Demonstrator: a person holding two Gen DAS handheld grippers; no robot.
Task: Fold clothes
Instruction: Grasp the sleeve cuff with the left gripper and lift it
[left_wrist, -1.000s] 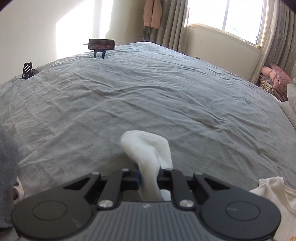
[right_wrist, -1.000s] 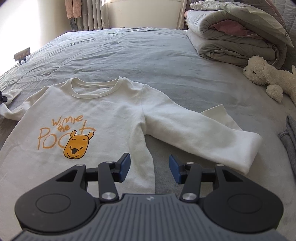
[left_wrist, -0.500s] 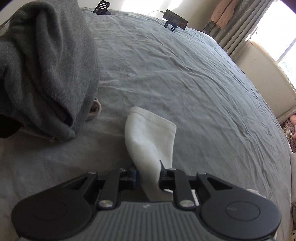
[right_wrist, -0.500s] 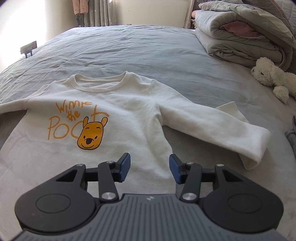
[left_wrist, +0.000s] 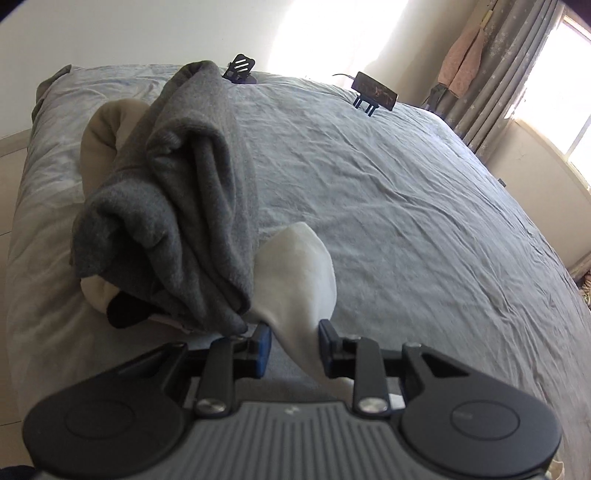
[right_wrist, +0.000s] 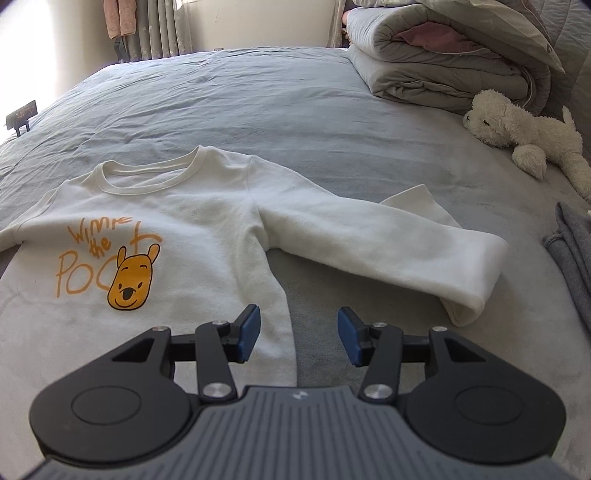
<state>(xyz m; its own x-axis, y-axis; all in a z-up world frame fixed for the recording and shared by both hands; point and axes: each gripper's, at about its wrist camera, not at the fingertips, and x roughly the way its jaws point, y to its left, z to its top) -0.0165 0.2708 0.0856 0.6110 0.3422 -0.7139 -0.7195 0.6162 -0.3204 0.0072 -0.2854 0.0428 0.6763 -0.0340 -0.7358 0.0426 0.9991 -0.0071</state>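
Note:
A white sweatshirt with an orange bear print lies face up on the grey bed. Its sleeve on the right is folded back on itself. My right gripper hovers open over the shirt's right side edge, nothing between its pads. In the left wrist view the other white sleeve cuff runs forward between the jaws of my left gripper. Those jaws are opening and the pads look loose on the cloth. A heap of grey clothes sits right beside the cuff on the left.
A beige garment lies under the grey heap. A phone on a stand and a second stand sit at the bed's far edge. Folded duvets, a plush toy and a grey garment lie at the right.
My left gripper swung left to the grey heap with the sleeve cuff, and its jaws widened around the cloth. The right gripper stayed open and nearly still.

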